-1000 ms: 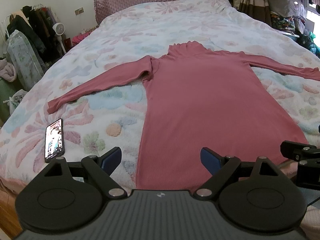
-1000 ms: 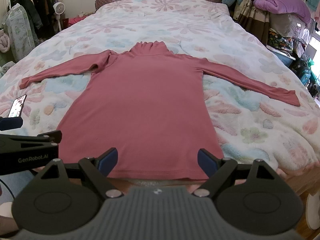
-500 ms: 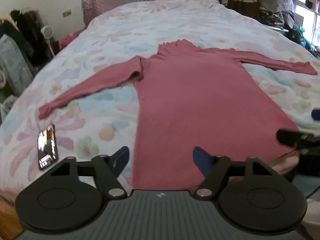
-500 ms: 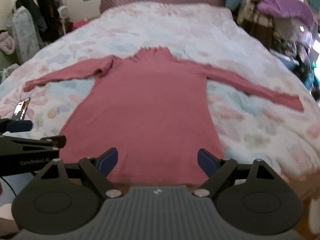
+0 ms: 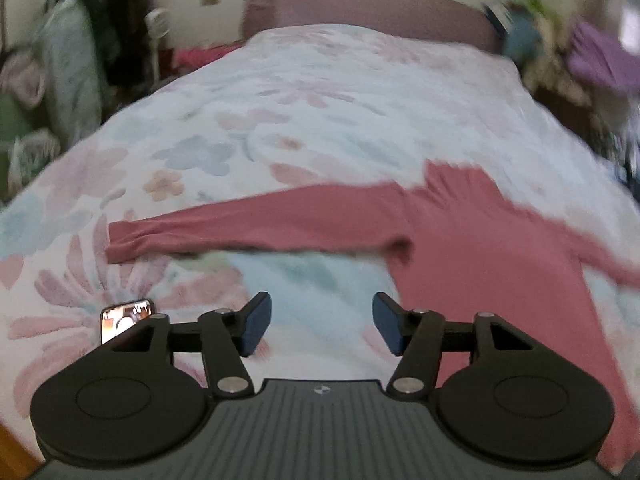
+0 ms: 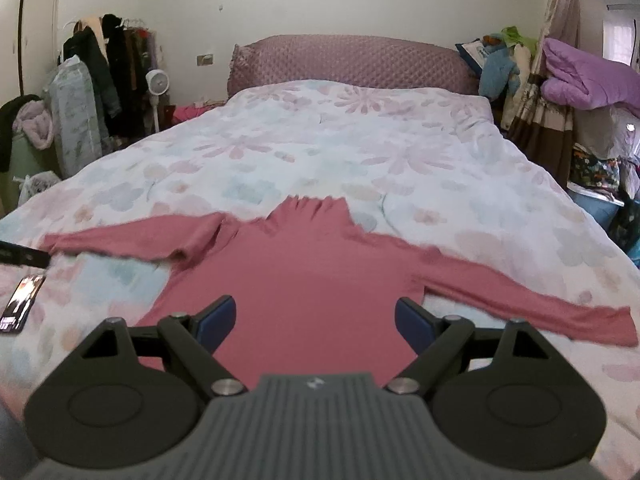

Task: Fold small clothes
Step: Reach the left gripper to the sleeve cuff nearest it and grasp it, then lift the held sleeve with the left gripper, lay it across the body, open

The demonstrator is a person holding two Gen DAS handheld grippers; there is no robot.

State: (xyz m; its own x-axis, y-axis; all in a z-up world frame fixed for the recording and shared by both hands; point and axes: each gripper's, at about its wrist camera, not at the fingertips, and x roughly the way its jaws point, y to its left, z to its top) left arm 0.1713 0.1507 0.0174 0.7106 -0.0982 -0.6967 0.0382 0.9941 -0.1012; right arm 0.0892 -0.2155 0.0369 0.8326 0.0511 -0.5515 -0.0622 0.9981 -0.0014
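Reaching out over the bed now, both grippers hang above a pink long-sleeved top that lies flat and face up on the flowered cover, collar toward the far headboard, sleeves stretched out left and right. The left gripper points at the bare cover near the left sleeve; its fingers have just been closing a little but stand apart with nothing between them. The right gripper sits over the body of the top, fingers wide apart and empty too. The step in hand looks like the first fold: bringing a sleeve in across the chest. To do it well, I'd take the left sleeve close to its cuff, pinch only that one layer, lift just clear of the cover and lay it straight across so no crease bunches at the armpit. Watch the phone lying near the left edge, just this side of that cuff, so a low sweep doesn't nudge it. The view from the left is blurred, so the exact gap to the cuff is hard to judge.
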